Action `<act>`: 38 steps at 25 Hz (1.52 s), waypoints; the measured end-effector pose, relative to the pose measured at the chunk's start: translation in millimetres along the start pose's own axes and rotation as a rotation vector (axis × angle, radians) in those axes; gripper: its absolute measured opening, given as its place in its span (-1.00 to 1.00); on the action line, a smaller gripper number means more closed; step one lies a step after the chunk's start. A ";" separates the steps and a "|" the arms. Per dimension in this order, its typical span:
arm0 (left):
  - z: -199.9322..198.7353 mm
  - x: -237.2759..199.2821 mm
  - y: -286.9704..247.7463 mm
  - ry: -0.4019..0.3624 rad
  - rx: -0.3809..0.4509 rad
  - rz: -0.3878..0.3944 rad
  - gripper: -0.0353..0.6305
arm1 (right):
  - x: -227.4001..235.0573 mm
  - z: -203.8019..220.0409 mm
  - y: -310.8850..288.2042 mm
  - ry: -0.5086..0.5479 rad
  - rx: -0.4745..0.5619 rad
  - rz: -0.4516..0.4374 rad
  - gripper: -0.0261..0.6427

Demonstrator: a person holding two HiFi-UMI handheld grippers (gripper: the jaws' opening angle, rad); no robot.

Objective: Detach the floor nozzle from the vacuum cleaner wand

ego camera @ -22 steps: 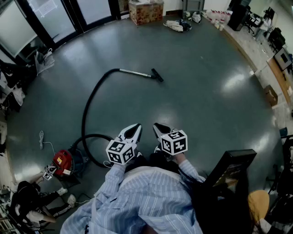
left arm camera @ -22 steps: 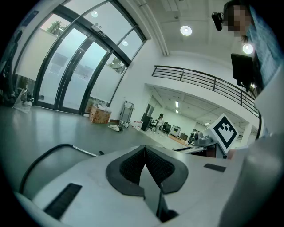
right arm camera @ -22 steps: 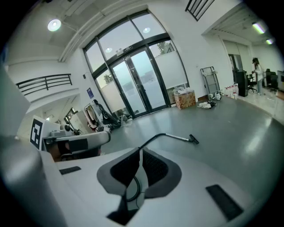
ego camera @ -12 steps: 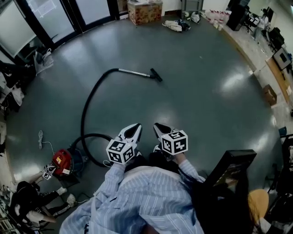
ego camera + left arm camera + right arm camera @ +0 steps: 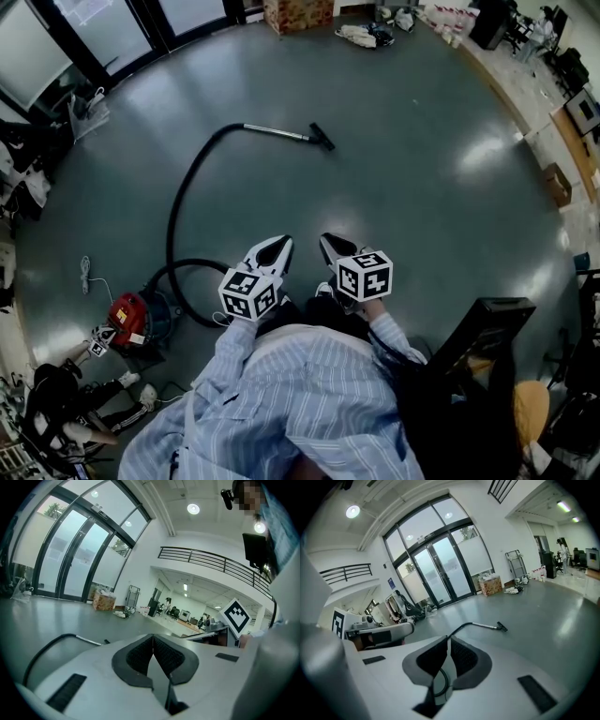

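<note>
The vacuum's black floor nozzle (image 5: 322, 138) lies on the grey floor far ahead, fitted to the end of the silver wand (image 5: 277, 133). A black hose (image 5: 178, 206) curves back from the wand to the red vacuum body (image 5: 129, 323) at the lower left. My left gripper (image 5: 277, 246) and right gripper (image 5: 328, 244) are held side by side in front of my chest, both shut and empty, well short of the nozzle. In the right gripper view the wand (image 5: 485, 626) and nozzle (image 5: 502, 627) show beyond the shut jaws. The left gripper view shows the hose (image 5: 47, 648) at left.
A cardboard box (image 5: 300, 14) and bags (image 5: 366, 36) sit at the far wall. A black chair (image 5: 478, 342) stands close at my right. A small box (image 5: 556, 184) lies by the right wall. A person's legs (image 5: 103, 427) are beside the vacuum body. Glass doors (image 5: 440, 573) line the left side.
The head view has shifted a little, so everything sits slightly higher in the picture. Both grippers stay shut side by side, and the vacuum lies where it was.
</note>
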State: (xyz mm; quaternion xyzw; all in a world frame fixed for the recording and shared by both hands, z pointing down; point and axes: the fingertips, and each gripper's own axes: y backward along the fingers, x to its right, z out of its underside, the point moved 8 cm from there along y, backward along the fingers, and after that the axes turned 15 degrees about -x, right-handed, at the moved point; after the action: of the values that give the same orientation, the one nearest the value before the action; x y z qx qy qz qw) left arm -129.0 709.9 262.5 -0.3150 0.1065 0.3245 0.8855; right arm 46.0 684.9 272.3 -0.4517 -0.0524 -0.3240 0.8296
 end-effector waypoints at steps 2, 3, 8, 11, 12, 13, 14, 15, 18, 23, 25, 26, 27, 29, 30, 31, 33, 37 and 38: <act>-1.7 4.0 -5.2 -0.001 -0.007 -0.001 -0.88 | 6.0 1.2 3.2 -0.004 -0.004 0.000 -0.84; -2.5 6.9 -8.4 -0.001 -0.010 -0.002 -0.88 | 10.0 2.1 5.4 -0.006 -0.006 0.001 -0.84; -8.4 20.4 -30.2 -0.001 -0.015 -0.006 -0.88 | 35.8 1.0 16.0 -0.011 -0.010 -0.002 -0.84; -14.3 22.6 -44.3 -0.002 -0.014 -0.009 -0.88 | 50.4 -4.5 17.9 -0.007 -0.010 -0.003 -0.84; -16.4 22.4 -48.9 -0.002 -0.012 -0.011 -0.88 | 55.2 -6.8 17.6 -0.004 -0.011 -0.004 -0.84; -18.3 22.7 -53.4 -0.001 -0.009 -0.014 -0.88 | 60.2 -8.8 17.5 -0.001 -0.012 -0.006 -0.84; -20.0 24.0 -57.8 0.001 -0.005 -0.019 -0.88 | 65.5 -10.6 18.1 0.003 -0.013 -0.008 -0.84; -21.5 26.4 -62.2 0.003 -0.003 -0.024 -0.88 | 71.1 -11.9 19.4 0.007 -0.015 -0.011 -0.84; -24.8 34.7 -74.3 0.010 -0.001 -0.040 -0.88 | 87.8 -15.1 23.4 0.010 -0.024 -0.022 -0.84; -31.2 29.6 -83.8 0.019 -0.021 -0.072 -0.88 | 100.8 -22.7 13.4 0.001 -0.047 -0.059 -0.84; -33.8 23.5 -83.4 0.027 -0.025 -0.086 -0.88 | 101.6 -25.8 6.7 -0.005 -0.053 -0.072 -0.84; -35.4 19.9 -84.0 0.029 -0.026 -0.092 -0.88 | 102.5 -28.1 3.0 -0.008 -0.055 -0.078 -0.84; -37.2 15.9 -85.2 0.031 -0.029 -0.096 -0.88 | 103.5 -30.7 -0.8 -0.011 -0.057 -0.083 -0.84; -40.4 6.4 -88.9 0.034 -0.036 -0.100 -0.88 | 105.3 -36.0 -9.2 -0.014 -0.061 -0.089 -0.84; -42.0 0.8 -91.7 0.035 -0.040 -0.099 -0.88 | 106.5 -38.7 -13.8 -0.016 -0.063 -0.089 -0.84; -43.9 -5.3 -95.4 0.035 -0.042 -0.096 -0.88 | 108.3 -41.7 -18.8 -0.018 -0.066 -0.087 -0.84; -49.0 -18.4 -105.0 0.034 -0.046 -0.082 -0.88 | 113.5 -49.6 -29.6 -0.024 -0.070 -0.076 -0.84; -72.4 -48.2 -129.7 0.021 -0.057 -0.046 -0.88 | 128.4 -77.0 -50.3 -0.043 -0.081 -0.047 -0.84; -82.6 -56.8 -136.4 0.018 -0.059 -0.039 -0.88 | 132.9 -87.8 -55.1 -0.049 -0.083 -0.039 -0.84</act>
State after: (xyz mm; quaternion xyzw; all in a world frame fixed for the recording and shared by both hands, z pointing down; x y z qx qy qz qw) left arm -83.7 548.7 287.1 -0.3458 0.0987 0.3072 0.8811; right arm 99.9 530.0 310.7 -0.4926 -0.0681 -0.3309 0.8020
